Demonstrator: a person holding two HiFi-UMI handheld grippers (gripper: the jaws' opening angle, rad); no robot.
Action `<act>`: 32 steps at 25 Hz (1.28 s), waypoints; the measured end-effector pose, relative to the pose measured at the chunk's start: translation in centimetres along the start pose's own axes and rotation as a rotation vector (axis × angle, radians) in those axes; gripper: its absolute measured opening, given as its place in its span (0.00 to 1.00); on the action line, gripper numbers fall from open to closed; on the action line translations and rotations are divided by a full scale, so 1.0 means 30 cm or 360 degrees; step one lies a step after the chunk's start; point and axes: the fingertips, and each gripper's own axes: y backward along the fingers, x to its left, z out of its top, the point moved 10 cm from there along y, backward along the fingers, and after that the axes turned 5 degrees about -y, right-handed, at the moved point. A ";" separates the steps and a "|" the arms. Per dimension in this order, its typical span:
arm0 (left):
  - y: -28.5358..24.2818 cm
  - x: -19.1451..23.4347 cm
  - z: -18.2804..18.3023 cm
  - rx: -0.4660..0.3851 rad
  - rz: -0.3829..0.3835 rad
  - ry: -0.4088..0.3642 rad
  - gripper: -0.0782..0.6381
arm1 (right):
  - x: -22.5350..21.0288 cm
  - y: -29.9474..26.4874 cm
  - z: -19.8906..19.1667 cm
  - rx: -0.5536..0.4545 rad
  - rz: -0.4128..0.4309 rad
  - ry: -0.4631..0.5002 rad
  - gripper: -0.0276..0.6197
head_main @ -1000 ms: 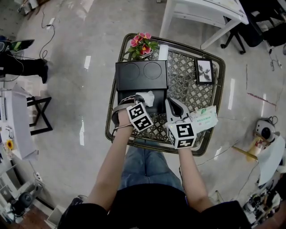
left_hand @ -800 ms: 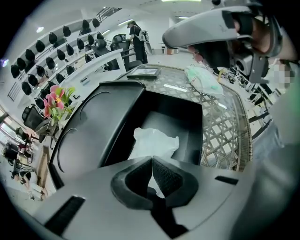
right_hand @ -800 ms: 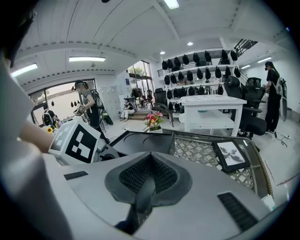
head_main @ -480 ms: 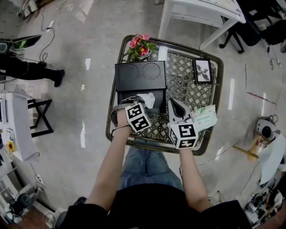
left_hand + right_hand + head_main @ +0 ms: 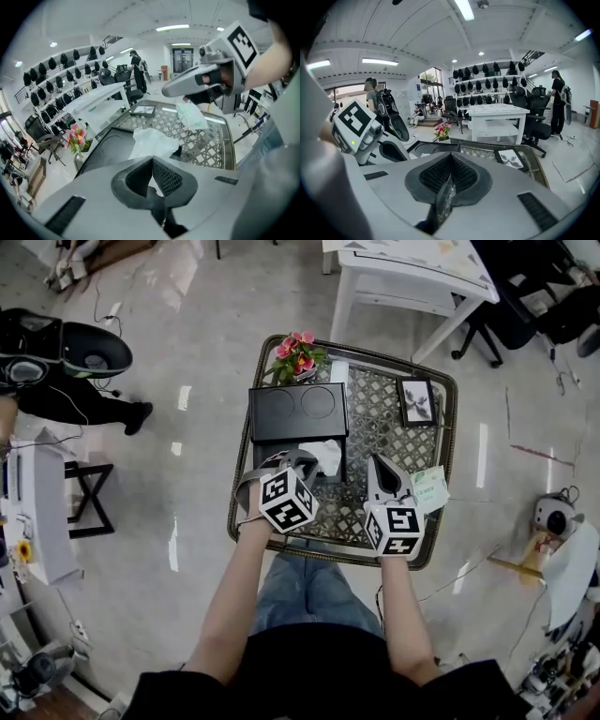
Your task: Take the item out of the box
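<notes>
A black tissue box (image 5: 298, 416) lies on the lattice table (image 5: 394, 442), with a white tissue (image 5: 326, 456) sticking up from its near end. My left gripper (image 5: 305, 461) is at that tissue. In the left gripper view its jaws (image 5: 152, 164) are shut, and the tissue (image 5: 152, 143) runs down between the pads. My right gripper (image 5: 380, 468) hovers over the table's front right, shut on the edge of a green-and-white tissue pack (image 5: 429, 489). The pack (image 5: 191, 115) hangs from it in the left gripper view. A thin plastic edge shows between the right pads (image 5: 449, 164).
A pot of pink flowers (image 5: 298, 352) stands at the table's back left and a small picture frame (image 5: 416, 401) at the back right. A white table (image 5: 412, 273) is beyond. A person with dark gear (image 5: 66, 357) is on the floor to the left.
My left gripper's jaws have closed on the tissue. The right gripper and its pack have drawn slightly nearer the front edge. The head view has shifted, and the person at the left has moved.
</notes>
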 end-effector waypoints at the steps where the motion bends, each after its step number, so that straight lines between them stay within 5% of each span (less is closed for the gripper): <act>1: 0.028 0.003 0.010 -0.0055 0.0017 0.0028 0.14 | 0.002 0.016 0.009 -0.0018 -0.0012 -0.0003 0.05; 13: 0.350 0.008 0.081 -0.0647 0.0378 0.0351 0.14 | 0.073 0.226 0.109 -0.0253 -0.0103 0.0046 0.05; 23: 0.602 -0.012 0.125 -0.1048 0.0815 0.0437 0.14 | 0.132 0.382 0.191 -0.0503 -0.0142 0.0135 0.05; 32: 0.716 -0.015 0.142 -0.1259 0.0947 0.0539 0.14 | 0.152 0.458 0.219 -0.0669 -0.0138 0.0130 0.05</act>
